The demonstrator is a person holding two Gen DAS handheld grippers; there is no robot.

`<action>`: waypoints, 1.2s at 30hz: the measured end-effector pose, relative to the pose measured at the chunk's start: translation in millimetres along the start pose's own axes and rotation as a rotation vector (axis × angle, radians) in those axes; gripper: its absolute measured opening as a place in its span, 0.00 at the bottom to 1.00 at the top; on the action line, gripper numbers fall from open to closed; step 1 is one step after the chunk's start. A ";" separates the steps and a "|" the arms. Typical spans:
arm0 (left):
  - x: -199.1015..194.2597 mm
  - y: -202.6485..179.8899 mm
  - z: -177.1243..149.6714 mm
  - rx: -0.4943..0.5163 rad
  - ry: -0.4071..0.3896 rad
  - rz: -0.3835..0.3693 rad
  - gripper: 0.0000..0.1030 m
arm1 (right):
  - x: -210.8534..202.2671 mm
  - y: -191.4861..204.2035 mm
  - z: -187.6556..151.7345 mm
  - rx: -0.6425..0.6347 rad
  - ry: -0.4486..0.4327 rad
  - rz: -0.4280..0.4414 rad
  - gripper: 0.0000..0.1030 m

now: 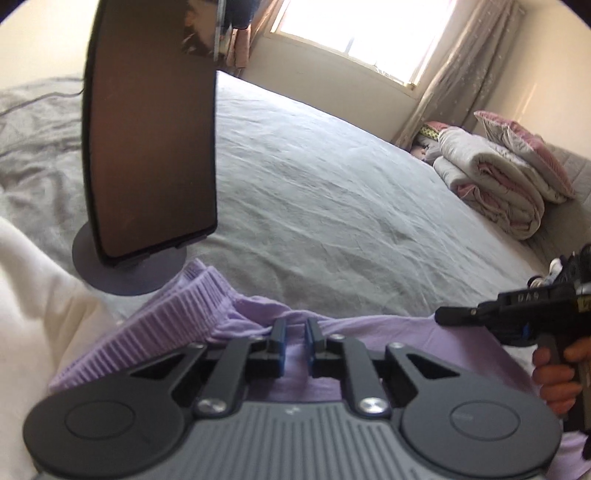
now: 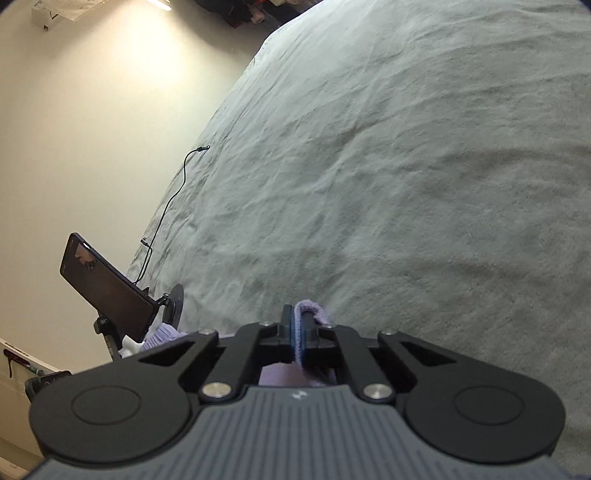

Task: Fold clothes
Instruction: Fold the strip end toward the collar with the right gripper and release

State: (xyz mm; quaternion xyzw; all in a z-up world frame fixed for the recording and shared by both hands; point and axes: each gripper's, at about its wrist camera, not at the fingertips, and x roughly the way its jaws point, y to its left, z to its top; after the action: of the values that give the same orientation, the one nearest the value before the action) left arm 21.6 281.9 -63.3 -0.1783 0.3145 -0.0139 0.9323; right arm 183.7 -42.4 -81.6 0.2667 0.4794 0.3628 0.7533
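While pinching the lilac cotton garment [image 2: 312,308] shut in the right gripper [image 2: 298,332], left gripper [image 1: 295,341] jaws apart over its ribbed waistband [image 1: 155,332]; mid-fold seemingly, needing a left-side clamp.

Through my left wrist camera, daylight pours from a blown-out bright rectangular window [image 1: 364,29], washing the wrinkled grey bedsheet [image 1: 332,206]. My right view is dimmer, lit by a glaring ceiling lamp [image 2: 159,3]. Both pictures bend at their dark rounded corners, with soft blur near the edges.
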 end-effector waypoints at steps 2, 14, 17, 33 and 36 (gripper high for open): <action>-1.9 -3.4 -0.9 0.032 -0.002 0.015 0.14 | -3.3 -4.9 2.0 0.017 0.026 0.024 0.04; -0.4 -55.5 -1.5 0.241 0.016 -0.069 0.44 | -74.2 -4.6 -7.7 -0.042 -0.043 -0.082 0.36; 6.3 -75.7 -1.8 0.311 0.027 -0.113 0.48 | -102.6 -8.4 -20.5 -0.075 -0.070 -0.139 0.38; 69.2 -134.6 10.1 0.383 0.166 -0.235 0.54 | -262.6 -47.8 -87.5 -0.141 -0.208 -0.513 0.39; 72.8 -138.6 7.3 0.401 0.159 -0.229 0.53 | -291.5 -56.9 -97.9 -0.146 -0.230 -0.617 0.40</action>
State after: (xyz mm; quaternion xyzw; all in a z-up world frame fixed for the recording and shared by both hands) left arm 96.2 144.5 -53.0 -0.0223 0.3558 -0.1956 0.9136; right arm 29.8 -304.8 -9.0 0.0935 0.4224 0.1185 0.8937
